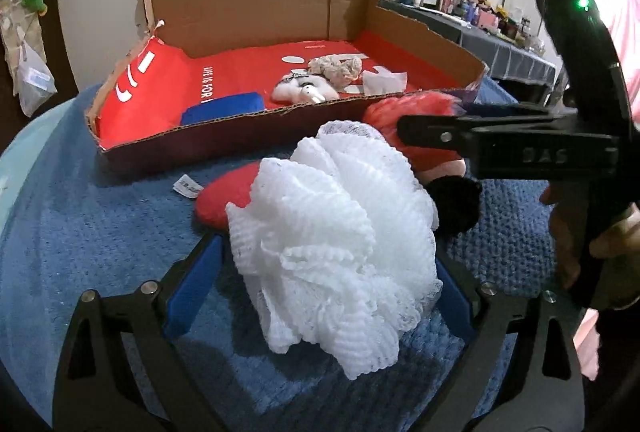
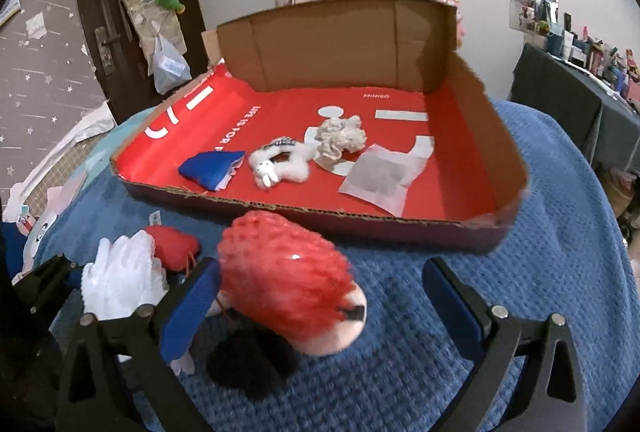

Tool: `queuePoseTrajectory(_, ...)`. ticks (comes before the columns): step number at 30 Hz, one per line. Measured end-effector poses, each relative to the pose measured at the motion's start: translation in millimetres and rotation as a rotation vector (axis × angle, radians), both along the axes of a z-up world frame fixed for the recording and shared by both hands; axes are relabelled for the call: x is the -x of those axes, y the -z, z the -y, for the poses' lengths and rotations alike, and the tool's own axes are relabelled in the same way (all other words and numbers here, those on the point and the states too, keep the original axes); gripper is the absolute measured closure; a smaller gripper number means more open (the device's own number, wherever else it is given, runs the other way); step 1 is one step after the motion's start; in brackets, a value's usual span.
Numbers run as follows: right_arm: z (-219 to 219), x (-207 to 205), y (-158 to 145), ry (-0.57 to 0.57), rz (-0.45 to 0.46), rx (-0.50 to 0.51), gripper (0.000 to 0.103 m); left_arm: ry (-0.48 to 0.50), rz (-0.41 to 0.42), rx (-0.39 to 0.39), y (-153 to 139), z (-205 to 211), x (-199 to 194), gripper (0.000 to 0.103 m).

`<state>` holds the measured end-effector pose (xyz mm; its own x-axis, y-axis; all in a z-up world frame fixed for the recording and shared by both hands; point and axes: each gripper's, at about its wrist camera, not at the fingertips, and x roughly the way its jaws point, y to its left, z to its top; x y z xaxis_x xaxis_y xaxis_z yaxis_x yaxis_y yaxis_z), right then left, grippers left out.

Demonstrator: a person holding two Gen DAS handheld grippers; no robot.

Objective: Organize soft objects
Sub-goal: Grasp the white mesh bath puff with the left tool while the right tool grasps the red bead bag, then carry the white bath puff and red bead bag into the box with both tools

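Cardboard makes my landmark: the shallow box (image 2: 472, 104), brown and corrugated at its cut edges, lined with a glossy red printed sheet. Four soft things already lie inside it, near its front wall: a folded blue cloth (image 2: 212, 170), a small fluffy white plush (image 2: 280, 164), a crumpled cream ruffled piece (image 2: 340, 138) just behind that, and a flat, thin grey-white sachet (image 2: 378, 178). I judge the sorting roughly half done.

Three things remain outside the box, in front of its near wall, on the nubbly blue knitted blanket (image 2: 540, 232). My left gripper (image 1: 324, 296) has its blue-padded fingers spread wide around the white mesh bath pouf (image 1: 332, 244), a springy bundle of gathered netting; the pads look close to its sides, but I see no squeeze on it. My right gripper (image 2: 320, 296), also wide apart, straddles the red-furred plush toy (image 2: 288, 272), rounded, shaggy, with a pale smooth face end and a black fuzzy pompom (image 2: 250, 364) below it. The toy sits against my left-hand pad, with a clear gap to the other, so nothing is gripped. Between pouf and box lies a flat red felt cushion (image 1: 224, 196) with a sewn tag, untouched.
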<state>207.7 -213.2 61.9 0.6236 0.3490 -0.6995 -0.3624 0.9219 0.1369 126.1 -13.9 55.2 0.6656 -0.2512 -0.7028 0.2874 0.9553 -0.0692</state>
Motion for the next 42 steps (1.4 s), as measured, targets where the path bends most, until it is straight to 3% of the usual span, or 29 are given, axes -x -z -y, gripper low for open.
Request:
queuePoseTrajectory(2,-1,-2,2,-0.038,-0.025,-0.041,0.031,0.025,-0.013,0.04,-1,0,-1,0.025)
queuePoseTrajectory(4,-2,-1,4,-0.073,-0.058,-0.095,0.049,0.034,-0.031,0.077,-3,0,-2,0.03)
queuePoseTrajectory(7,1,9,0,-0.07,-0.035,-0.118,0.053,0.042,-0.004,0.073,-10,1,2,0.035)
queuePoseTrajectory(13,16,36,-22,-0.038,0.032,-0.143,0.053,0.043,0.059,0.066,-28,0,13,0.035)
queuePoseTrajectory(16,19,51,-32,-0.006,0.081,-0.109,0.053,0.028,0.091,0.047,-35,-3,17,0.035)
queuePoseTrajectory(23,24,68,-28,0.026,0.087,-0.081,0.053,-0.004,0.117,0.014,-40,-12,19,0.035)
queuePoseTrajectory(35,22,75,-21,0.03,0.071,-0.078,0.053,-0.032,0.128,-0.004,-45,-26,15,0.035)
queuePoseTrajectory(42,18,47,-62,0.032,0.134,-0.065,0.052,0.038,0.146,-0.018,-82,-22,-26,0.035)
